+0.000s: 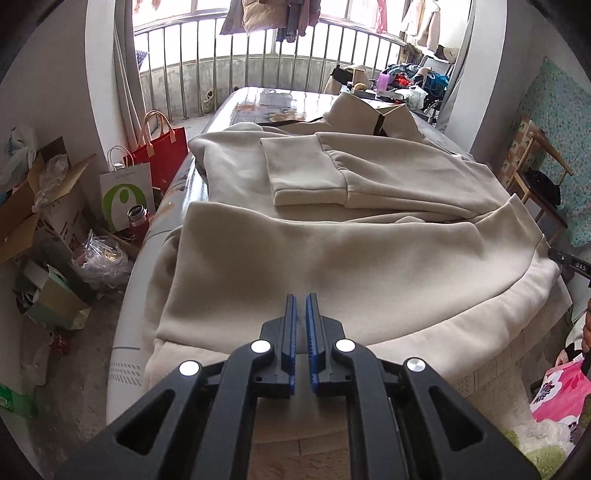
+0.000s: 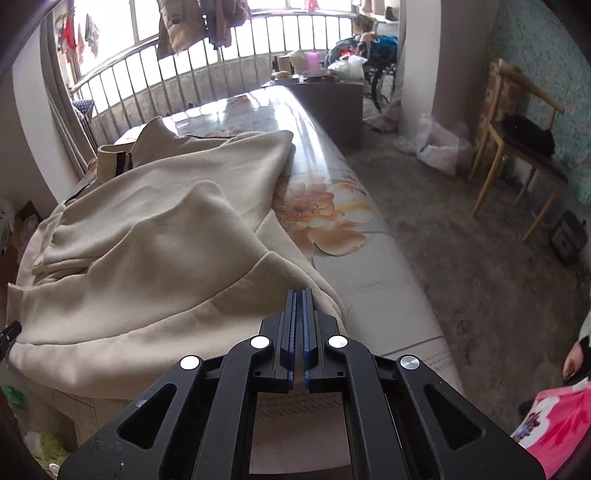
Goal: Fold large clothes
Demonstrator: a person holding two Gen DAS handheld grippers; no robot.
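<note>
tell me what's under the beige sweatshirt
The beige sweatshirt lies on a table covered with a flower-print cloth. Whatever is beneath its middle is hidden.

Cluttered home: laundry (image 1: 273,14) over balcony railing (image 1: 258,55).

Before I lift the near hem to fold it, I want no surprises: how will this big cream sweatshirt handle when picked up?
The cream sweatshirt looks thick and fleecy, so probably floppy and fairly heavy. It already bunches in soft ridges, so a lifted hem would likely sag and drag the rest. The table looks glossy, so the fabric may slide.
</note>
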